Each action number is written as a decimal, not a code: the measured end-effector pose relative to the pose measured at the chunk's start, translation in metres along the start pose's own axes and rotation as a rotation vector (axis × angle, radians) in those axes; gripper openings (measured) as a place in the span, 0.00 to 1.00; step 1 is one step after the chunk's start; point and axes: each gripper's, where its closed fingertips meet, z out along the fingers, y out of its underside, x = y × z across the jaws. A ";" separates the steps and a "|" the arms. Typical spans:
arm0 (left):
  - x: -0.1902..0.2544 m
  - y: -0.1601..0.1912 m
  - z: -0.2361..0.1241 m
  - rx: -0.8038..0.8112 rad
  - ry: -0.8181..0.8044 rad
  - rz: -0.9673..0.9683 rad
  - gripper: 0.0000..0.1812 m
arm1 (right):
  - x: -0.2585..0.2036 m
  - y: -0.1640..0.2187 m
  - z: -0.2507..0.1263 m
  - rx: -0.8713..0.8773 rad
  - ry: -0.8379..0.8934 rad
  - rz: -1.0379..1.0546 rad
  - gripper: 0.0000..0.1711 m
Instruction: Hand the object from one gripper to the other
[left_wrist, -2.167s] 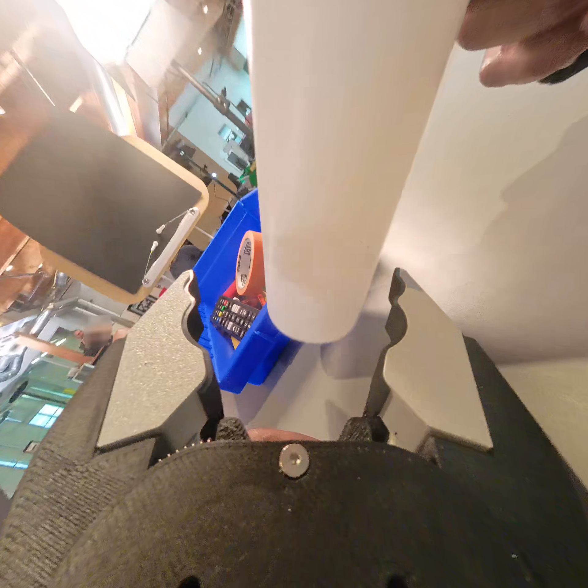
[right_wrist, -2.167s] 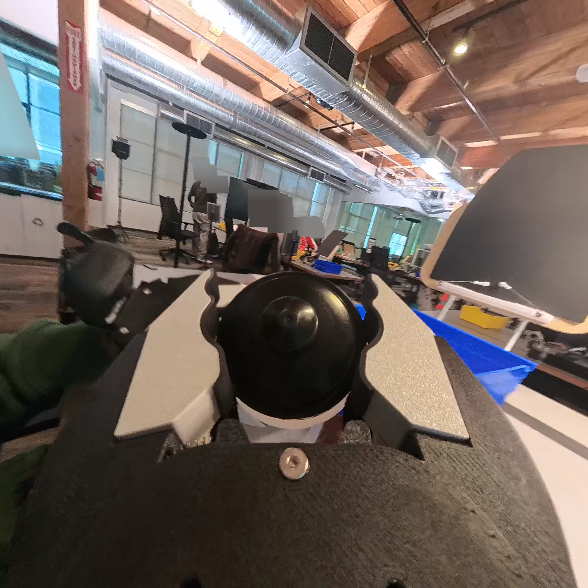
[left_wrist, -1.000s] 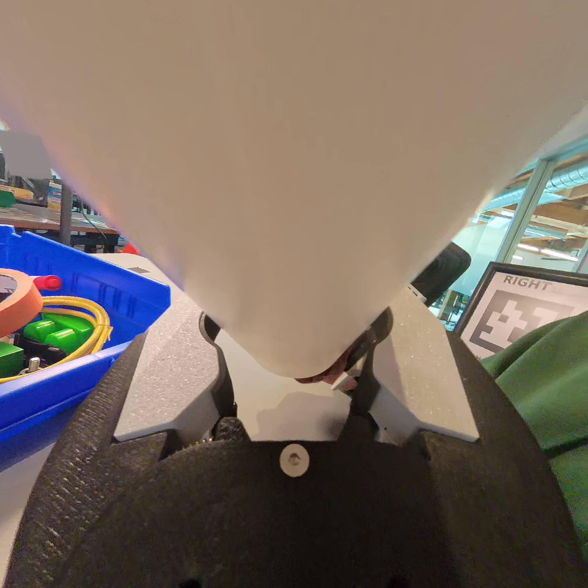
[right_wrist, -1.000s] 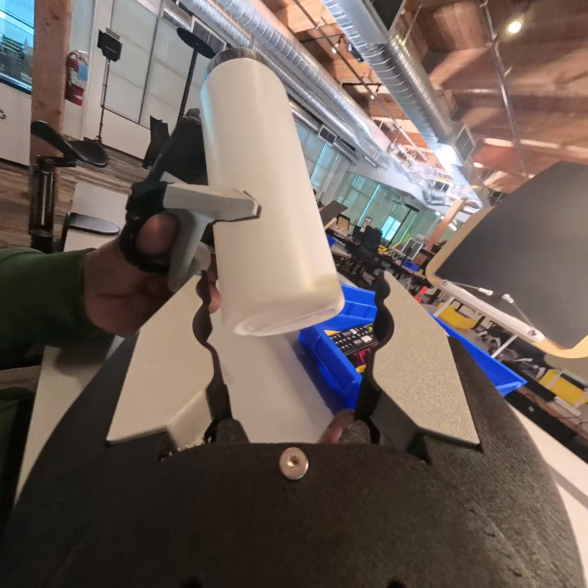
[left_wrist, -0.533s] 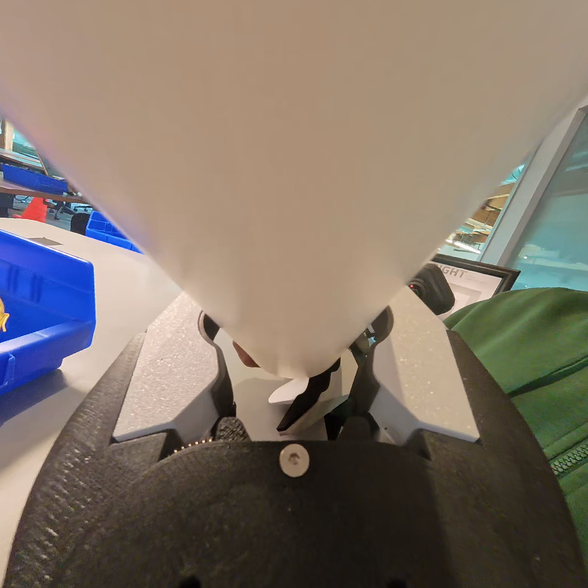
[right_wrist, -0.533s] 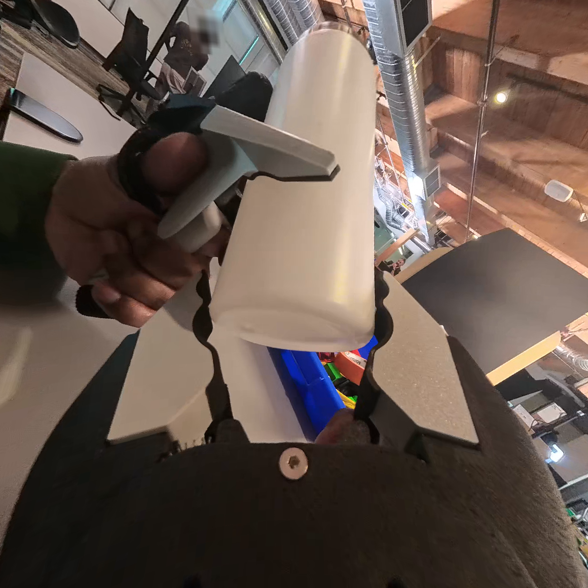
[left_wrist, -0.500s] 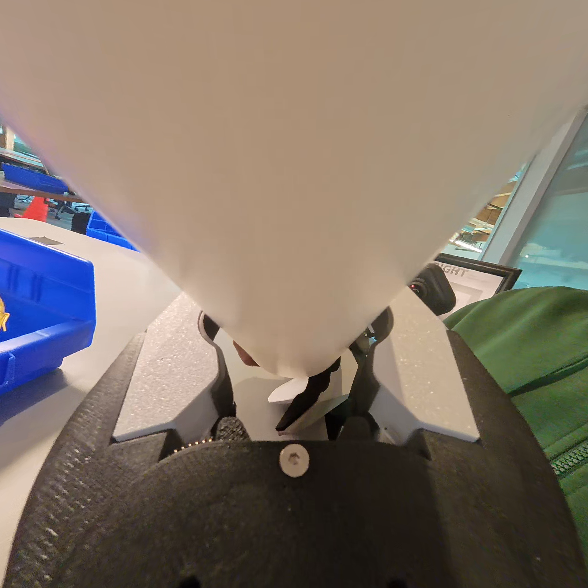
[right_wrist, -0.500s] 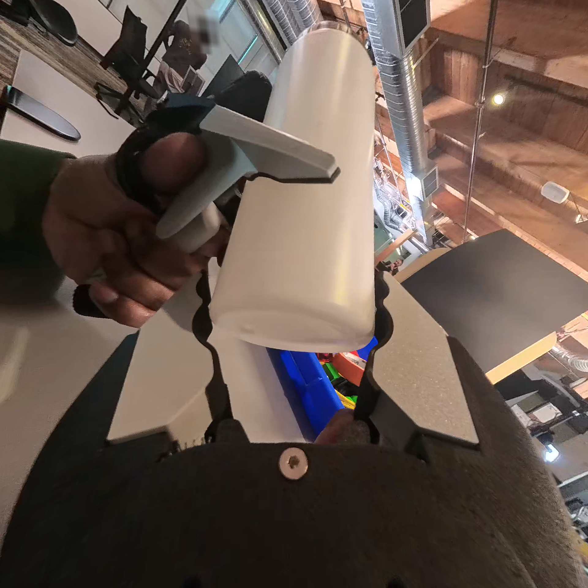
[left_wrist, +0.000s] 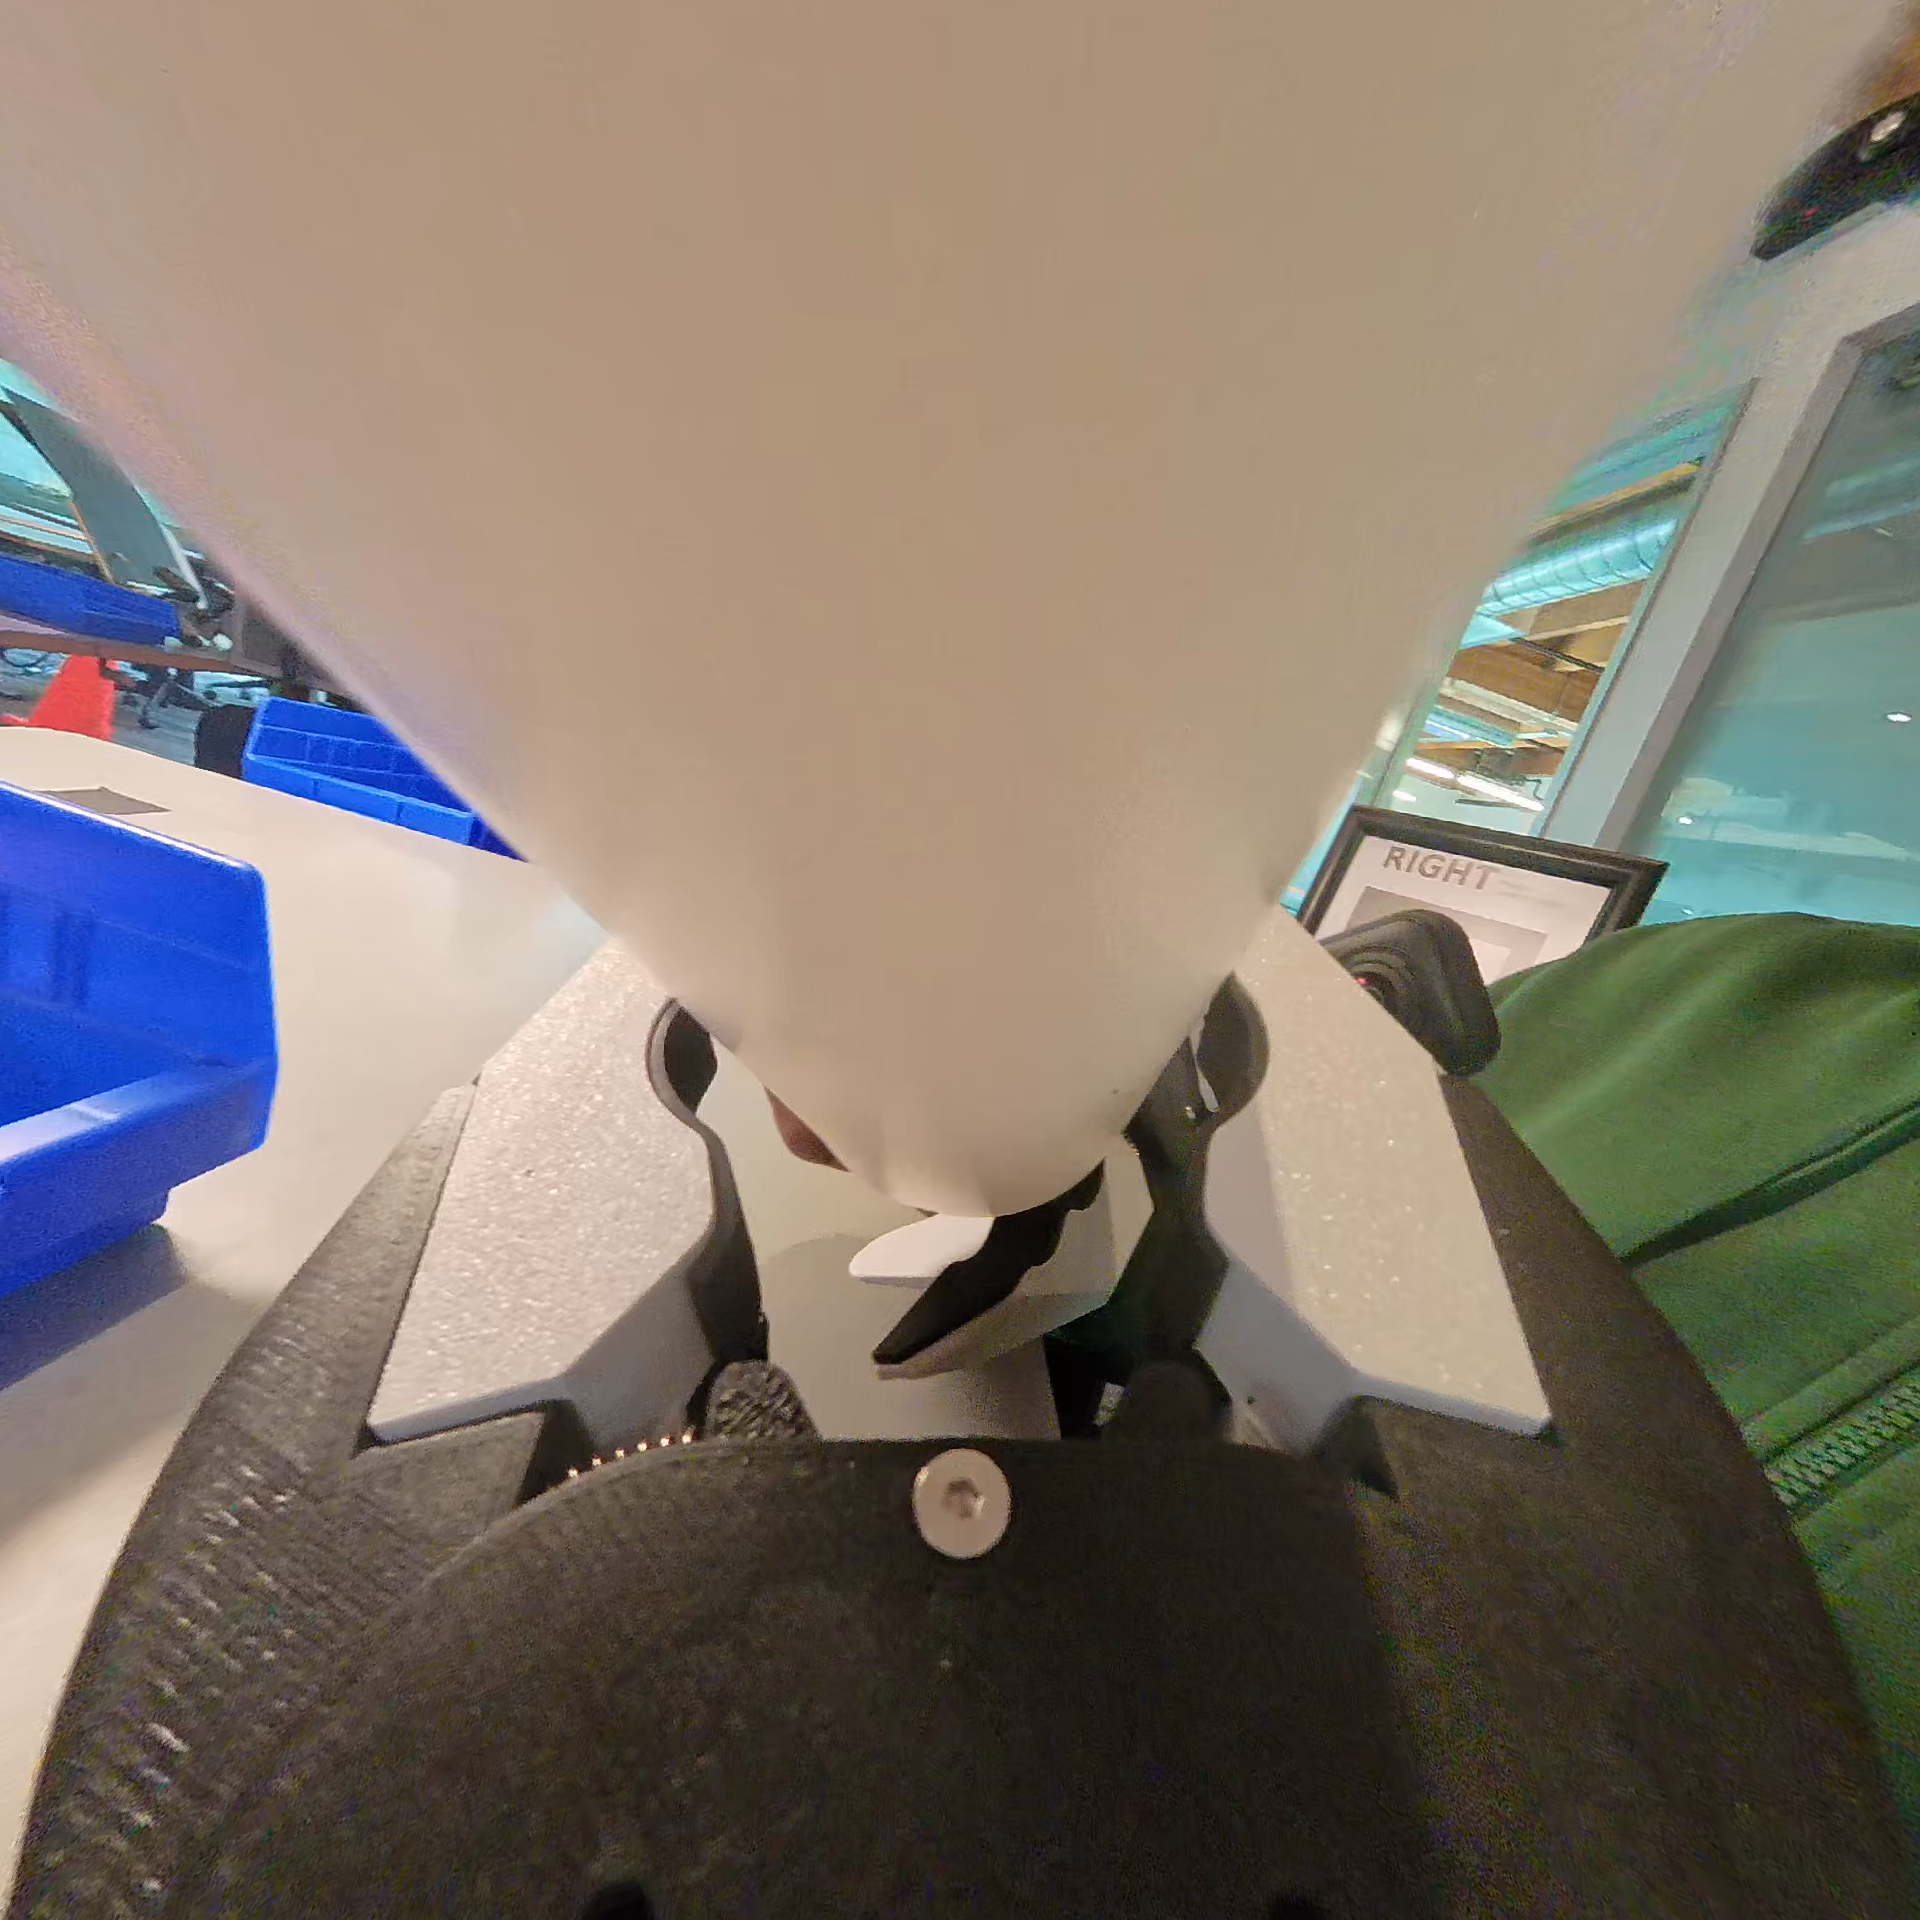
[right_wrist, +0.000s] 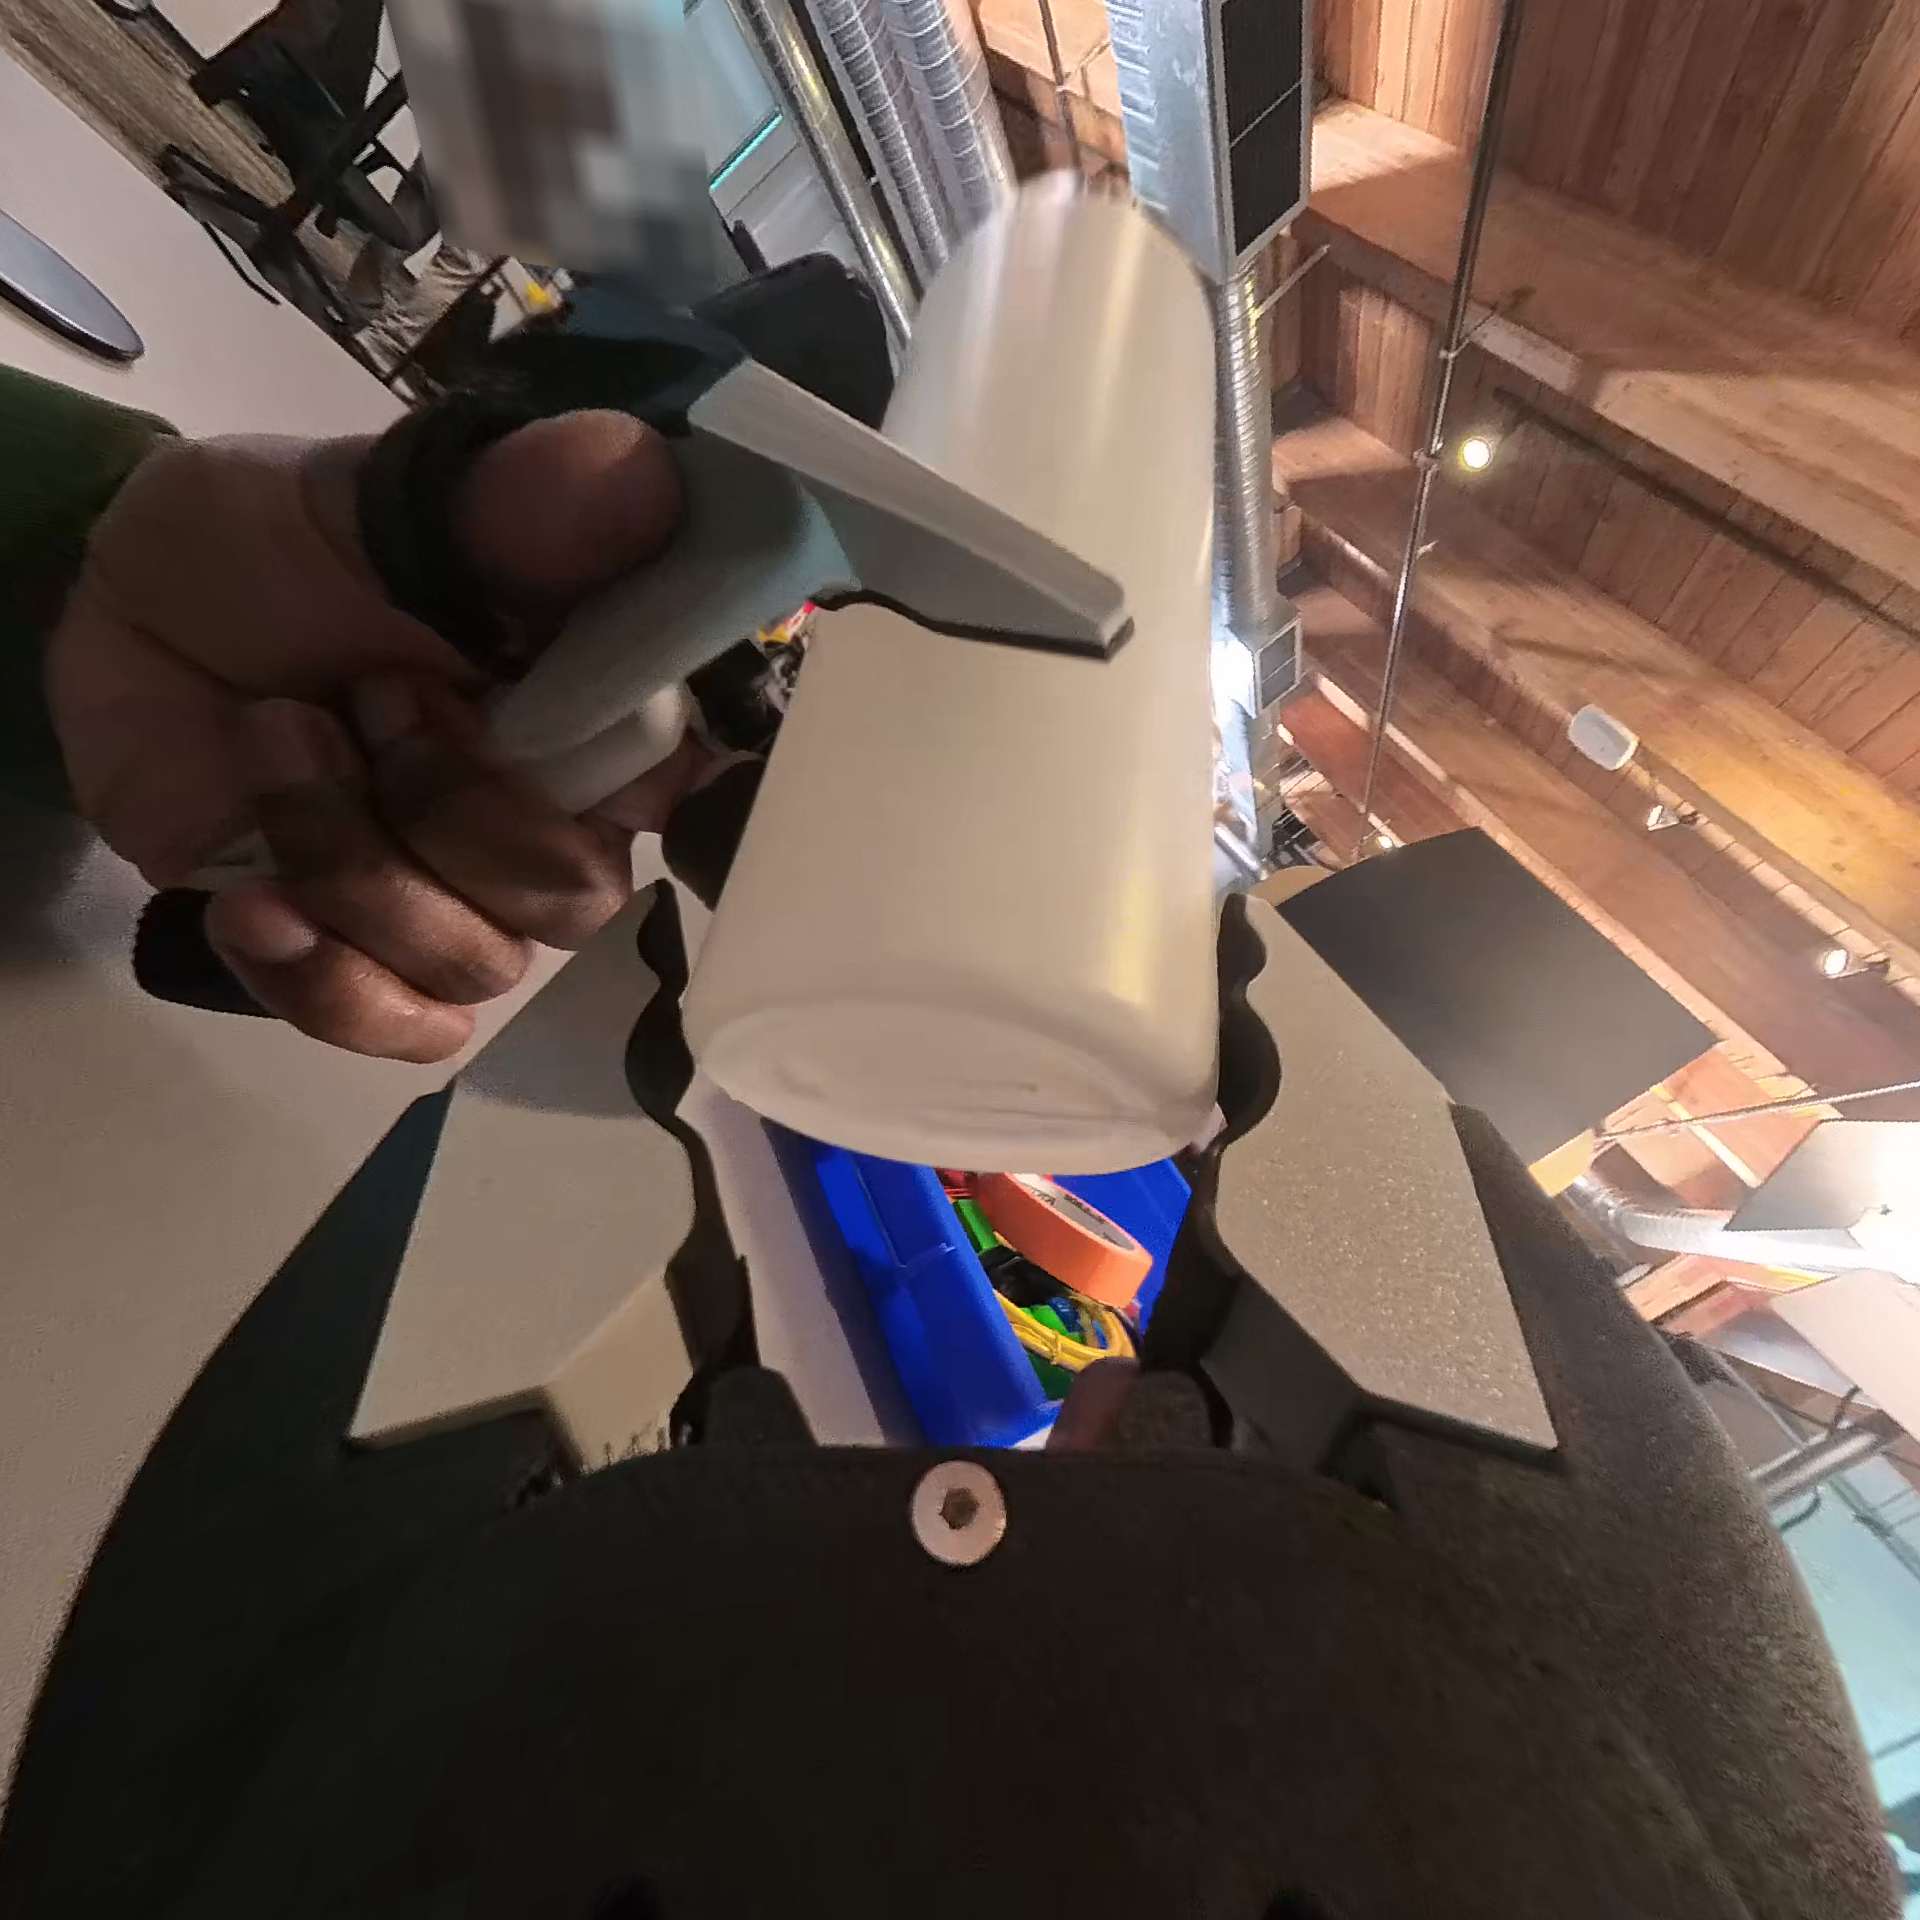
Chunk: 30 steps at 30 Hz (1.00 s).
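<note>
A white bottle (left_wrist: 831, 520) fills the top of the left wrist view. My left gripper (left_wrist: 956, 997) is shut on its body. In the right wrist view, the bottle (right_wrist: 987, 831) is tilted with its flat base toward the camera. One finger (right_wrist: 904, 561) of the left gripper lies across its side, and a person's hand (right_wrist: 312, 727) holds that gripper. My right gripper (right_wrist: 945, 914) is open, and the bottle's base sits between its fingertips with very little gap. One right-gripper finger (left_wrist: 935, 1257) shows under the bottle in the left wrist view.
A blue bin (right_wrist: 914, 1309) below the bottle holds an orange tape roll (right_wrist: 1070, 1226) and yellow cable. It also shows at the left of the left wrist view (left_wrist: 104, 1018) on the grey table (left_wrist: 395, 935). A green sleeve (left_wrist: 1714, 1143) and a framed card (left_wrist: 1475, 904) are on the right. Less than 4 cm separates the two grippers' tips.
The right gripper held the bottle by its black cap; the left gripper closed on the body and the right let go. Since then the bottle's base has come in between the open right fingers.
</note>
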 end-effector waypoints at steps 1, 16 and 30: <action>-0.003 -0.001 -0.001 0.006 -0.016 0.006 0.53 | 0.001 -0.001 -0.001 0.007 0.006 -0.008 0.61; -0.024 -0.065 -0.046 0.365 -0.057 -0.133 0.56 | -0.003 -0.013 -0.008 0.071 -0.003 -0.115 0.60; -0.045 -0.057 -0.052 0.231 -0.295 0.088 0.60 | 0.002 -0.014 -0.020 0.073 0.004 -0.383 0.59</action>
